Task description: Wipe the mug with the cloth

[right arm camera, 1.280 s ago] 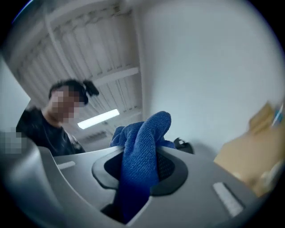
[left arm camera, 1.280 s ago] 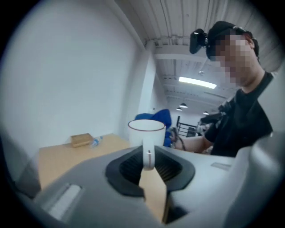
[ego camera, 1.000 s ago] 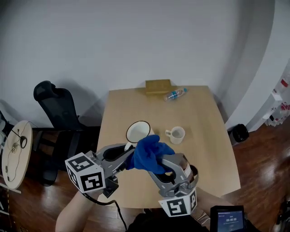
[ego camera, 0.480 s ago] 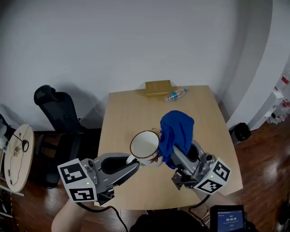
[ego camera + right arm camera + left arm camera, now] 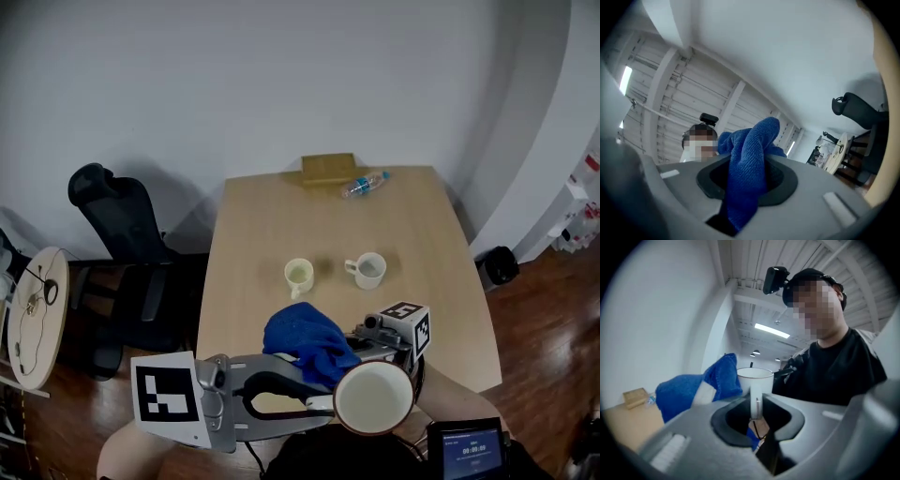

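The left hand-held gripper [image 5: 757, 401] is clenched on the thin white handle of the mug [image 5: 754, 378]. Its own view shows the handle pinched between the two jaws and the mug's body rising beyond them. The right hand-held gripper [image 5: 747, 176] is clamped on the blue cloth [image 5: 759, 136]. Its view shows a thick fold of the terry fabric filling the gap between the jaws and spilling out above and below them.

Only the head view shows how the two sit together. The mug is held in the air at the near edge of the desk [image 5: 281, 225], with its brown-rimmed mouth turned up toward the camera. The cloth is bunched just beside it, up and to the left, and whether fabric touches the rim cannot be told. The left gripper view confirms the cloth hangs close on the mug's left, and it also shows the person in a black top wearing a head-mounted camera [image 5: 774, 280].

Farther out on the desk, well apart from the grippers, stand a small cream cup [image 5: 298, 275] and a white cup with a handle [image 5: 367, 270]. At the far edge a plastic water bottle [image 5: 364, 185] lies beside a wooden block [image 5: 328, 170]. A black office chair [image 5: 112, 211] stands to the desk's left. It also shows at the right edge of the right gripper view.
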Tool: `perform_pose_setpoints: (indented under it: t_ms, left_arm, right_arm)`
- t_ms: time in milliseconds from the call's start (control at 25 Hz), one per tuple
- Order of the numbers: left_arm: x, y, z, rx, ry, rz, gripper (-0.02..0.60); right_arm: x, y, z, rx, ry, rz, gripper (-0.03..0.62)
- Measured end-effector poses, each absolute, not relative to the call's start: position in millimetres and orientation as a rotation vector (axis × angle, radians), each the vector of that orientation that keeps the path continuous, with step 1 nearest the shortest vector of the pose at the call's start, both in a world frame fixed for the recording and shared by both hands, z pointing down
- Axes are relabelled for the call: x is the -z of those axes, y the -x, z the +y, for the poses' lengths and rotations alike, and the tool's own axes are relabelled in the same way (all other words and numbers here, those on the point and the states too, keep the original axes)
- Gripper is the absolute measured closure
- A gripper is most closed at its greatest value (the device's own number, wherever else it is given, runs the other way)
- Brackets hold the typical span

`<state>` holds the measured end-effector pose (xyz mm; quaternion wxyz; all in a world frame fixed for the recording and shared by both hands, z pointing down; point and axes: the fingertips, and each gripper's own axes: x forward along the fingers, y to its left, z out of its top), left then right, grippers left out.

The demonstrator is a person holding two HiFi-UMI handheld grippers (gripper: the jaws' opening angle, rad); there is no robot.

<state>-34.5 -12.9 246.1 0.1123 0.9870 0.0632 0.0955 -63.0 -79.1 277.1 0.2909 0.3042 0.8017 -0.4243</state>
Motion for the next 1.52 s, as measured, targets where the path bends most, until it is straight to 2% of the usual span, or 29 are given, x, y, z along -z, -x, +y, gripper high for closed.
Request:
perform_pose_setpoints:
  t_ms: [200, 480, 600, 680, 880, 960, 1240, 1520]
  left_arm:
    - [-233, 52, -34, -0.159, -2.911, 0.016, 0.520]
    - [-227, 87, -89, -0.019, -2.876, -0.428, 0.520]
    - [-227, 103, -119, 0.068, -2.802, -0.632, 0.520]
    - [-222, 114, -136, 0.116, -2.767, -0.731, 0.520]
    - [-205, 103, -137, 0.109, -2.806, -0.688, 0.520]
    - [-204, 95, -131, 0.091, -2.818, -0.643, 0.520]
    - [-199, 89, -115, 0.085, -2.838, -0.553, 0.520]
    - [-206, 93, -92, -0.047, -2.873, -0.478, 0.520]
  right_arm:
    - [-280, 37, -108, 1.099, -0.651, 2.048, 0.482]
    - [-282, -6, -152, 0.785, 0.157, 2.269, 0.484]
    - [-269, -16, -147, 0.518, 0.504, 2.375, 0.484]
    - [-263, 2, -132, 0.262, 0.694, 2.516, 0.484]
    - [-286, 64, -98, -0.653, 1.077, 2.830, 0.484]
    - [-282, 66, -97, -0.811, 1.109, 2.810, 0.484]
    - [-276, 36, -101, -0.427, 1.008, 2.731, 0.487]
    - [-283, 13, -122, -0.332, 1.073, 2.733, 0.487]
